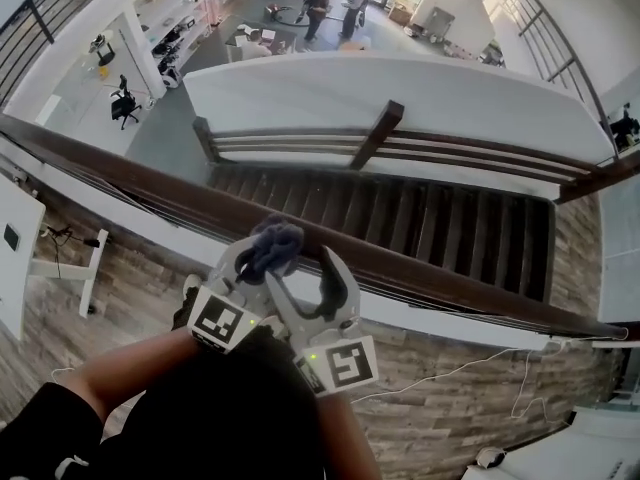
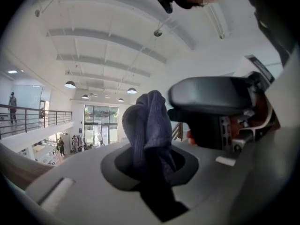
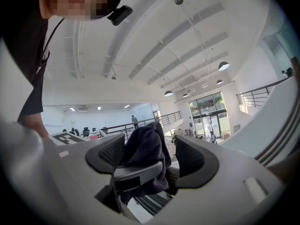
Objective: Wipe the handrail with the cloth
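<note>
A dark wooden handrail (image 1: 120,173) runs across the head view from upper left to lower right. Just above it, a bunched dark blue cloth (image 1: 270,248) is pinched in my left gripper (image 1: 262,265), which is shut on it. In the left gripper view the cloth (image 2: 147,125) stands up from between the closed jaws of the left gripper (image 2: 150,168). My right gripper (image 1: 300,273) is close beside it and open. In its own view the right gripper (image 3: 150,158) has its jaws spread wide around the cloth (image 3: 143,151) and a left gripper finger (image 3: 136,172), with neither pad pressing.
Beyond the rail a dark staircase (image 1: 400,213) drops away, with a second railing (image 1: 380,138) along its far side. A hall with people lies far below. On my side are a wood-pattern floor, a white desk (image 1: 20,238) at left and a cable (image 1: 450,373) at right.
</note>
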{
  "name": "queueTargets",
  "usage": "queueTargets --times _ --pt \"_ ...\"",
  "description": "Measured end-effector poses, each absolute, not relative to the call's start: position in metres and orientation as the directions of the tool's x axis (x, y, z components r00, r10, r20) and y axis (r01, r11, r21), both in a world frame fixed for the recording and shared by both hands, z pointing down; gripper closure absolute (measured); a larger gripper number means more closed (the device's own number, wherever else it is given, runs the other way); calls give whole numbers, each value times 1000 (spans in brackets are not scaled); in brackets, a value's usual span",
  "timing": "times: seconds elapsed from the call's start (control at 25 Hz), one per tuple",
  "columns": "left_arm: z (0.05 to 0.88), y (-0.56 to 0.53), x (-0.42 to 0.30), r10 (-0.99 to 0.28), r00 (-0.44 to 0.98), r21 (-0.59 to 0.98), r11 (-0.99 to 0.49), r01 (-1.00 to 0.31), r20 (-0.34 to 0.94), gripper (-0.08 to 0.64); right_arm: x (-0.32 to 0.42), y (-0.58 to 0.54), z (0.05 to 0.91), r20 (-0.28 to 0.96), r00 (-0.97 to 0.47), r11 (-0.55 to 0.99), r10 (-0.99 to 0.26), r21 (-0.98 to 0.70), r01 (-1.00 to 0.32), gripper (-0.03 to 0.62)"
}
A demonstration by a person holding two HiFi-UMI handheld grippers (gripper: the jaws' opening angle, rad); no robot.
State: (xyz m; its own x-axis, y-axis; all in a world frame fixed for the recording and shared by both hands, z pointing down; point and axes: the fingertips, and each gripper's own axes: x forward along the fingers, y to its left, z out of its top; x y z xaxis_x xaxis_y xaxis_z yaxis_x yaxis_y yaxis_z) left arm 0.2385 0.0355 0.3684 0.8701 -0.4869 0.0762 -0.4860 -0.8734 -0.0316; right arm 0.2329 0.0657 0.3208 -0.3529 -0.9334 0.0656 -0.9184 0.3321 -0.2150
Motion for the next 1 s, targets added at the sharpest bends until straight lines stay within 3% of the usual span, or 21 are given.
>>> queueTargets --times 0.2,0.28,0.52,0.76,1.0 --pt "363 55 221 -433 898 -90 -900 -427 72 477 190 44 333 105 -487 458 -867 -220 -861 285" --pt "367 53 207 -446 893 -69 -895 -441 68 476 173 41 341 121 -528 493 -841 -233 -839 353" --pt "382 32 138 -494 866 -19 -869 -494 74 459 111 25 357 145 -621 586 -771 -223 -779 445" --pt "396 12 61 -502 859 56 -859 -509 102 415 50 -9 356 106 -609 587 -786 -184 -789 485" --pt "399 -19 -32 -598 797 140 -785 -603 81 434 33 -44 358 89 -539 526 -838 -137 -840 494"
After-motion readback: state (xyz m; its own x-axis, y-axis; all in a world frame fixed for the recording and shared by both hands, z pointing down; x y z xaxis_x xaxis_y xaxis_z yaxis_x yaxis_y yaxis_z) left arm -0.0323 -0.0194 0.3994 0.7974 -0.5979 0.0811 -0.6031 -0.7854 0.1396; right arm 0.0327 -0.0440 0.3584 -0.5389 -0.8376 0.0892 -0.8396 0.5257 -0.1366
